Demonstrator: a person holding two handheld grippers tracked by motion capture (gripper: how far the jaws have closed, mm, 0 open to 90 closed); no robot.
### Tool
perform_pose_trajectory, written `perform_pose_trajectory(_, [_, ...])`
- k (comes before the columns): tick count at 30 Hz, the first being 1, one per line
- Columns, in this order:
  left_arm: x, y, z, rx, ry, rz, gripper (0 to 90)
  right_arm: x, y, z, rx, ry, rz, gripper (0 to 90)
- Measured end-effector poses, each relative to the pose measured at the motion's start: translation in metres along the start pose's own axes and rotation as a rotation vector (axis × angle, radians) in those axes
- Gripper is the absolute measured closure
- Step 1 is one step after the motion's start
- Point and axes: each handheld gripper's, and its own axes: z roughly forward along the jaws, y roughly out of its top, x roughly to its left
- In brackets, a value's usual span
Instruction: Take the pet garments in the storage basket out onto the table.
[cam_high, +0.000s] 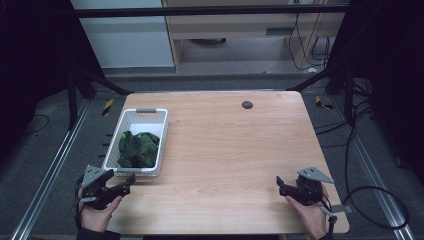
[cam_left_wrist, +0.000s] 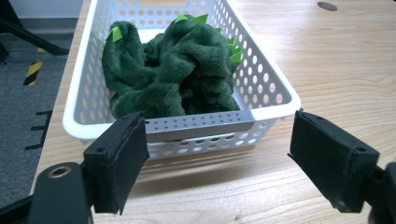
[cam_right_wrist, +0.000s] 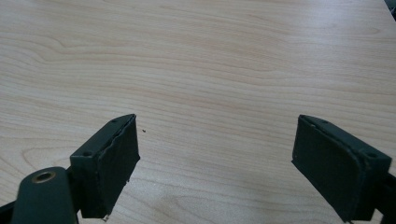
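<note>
From above, the left gripper (cam_high: 131, 180) hovers just beside the near end of the white basket (cam_high: 159, 134), which holds the green plush cloth (cam_high: 137, 149), while the right gripper (cam_high: 279, 183) sits well apart over bare table (cam_high: 230, 150). Along the left gripper's jaws, spread wide and empty, the basket's grey handle (cam_left_wrist: 198, 126) and the cloth's light-green tags show. Along the right gripper's wide, empty jaws lies plain wood grain.

No legible text or labels anywhere.

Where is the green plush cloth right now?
The green plush cloth lies bunched inside the white basket on the left side of the table in the high view, just ahead of the open left gripper.
</note>
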Motion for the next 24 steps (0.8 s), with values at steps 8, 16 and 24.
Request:
perform_pose_trajectory(8, [0.001, 0.010, -0.004, -0.019, -0.001, 0.004, 17.8, 0.000, 0.000, 0.001, 0.007, -0.005, 0.002, 13.9])
perform_pose_trajectory(16, [0.003, 0.030, -0.006, -0.050, -0.005, 0.006, 17.5, -0.002, 0.000, 0.000, 0.004, -0.011, 0.000, 13.7])
perform_pose_trajectory(24, [0.001, 0.045, -0.003, -0.060, -0.011, 0.025, 17.5, -0.002, 0.000, 0.000, 0.001, -0.011, -0.006, 13.6])
